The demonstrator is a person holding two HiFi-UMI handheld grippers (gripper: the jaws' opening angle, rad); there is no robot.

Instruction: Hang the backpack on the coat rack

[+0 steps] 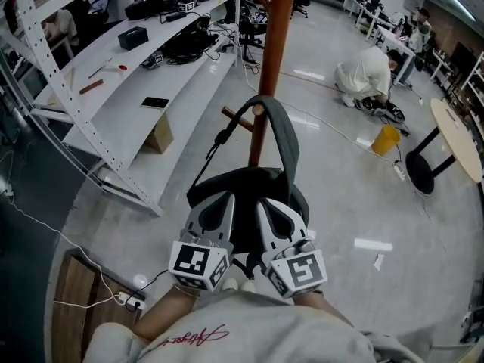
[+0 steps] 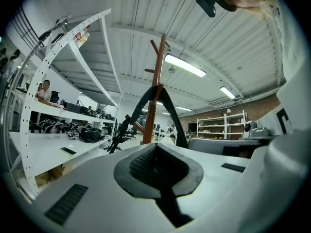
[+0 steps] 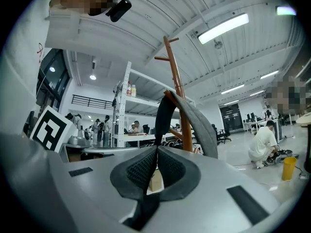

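Note:
A dark backpack [image 1: 249,181] hangs low against the brown coat rack pole [image 1: 278,44]. Its grey strap [image 1: 284,138] loops over a short peg [image 1: 240,119]. Both grippers sit side by side at the bag's top. My left gripper [image 1: 224,197] is shut, with its pads [image 2: 141,161] together; I cannot tell whether any fabric is pinched there. My right gripper [image 1: 266,203] is shut on the backpack's strap [image 3: 194,118], which rises from between its pads [image 3: 143,166] up to the rack [image 3: 176,76]. In the left gripper view the straps [image 2: 172,113] run up the pole [image 2: 156,81].
White shelving [image 1: 136,104] with tools and cables runs along the left, a cardboard box [image 1: 159,134] under it. A person [image 1: 367,78] crouches on the floor at the right, near a yellow bucket [image 1: 386,138] and a round table [image 1: 457,138]. Cables cross the floor.

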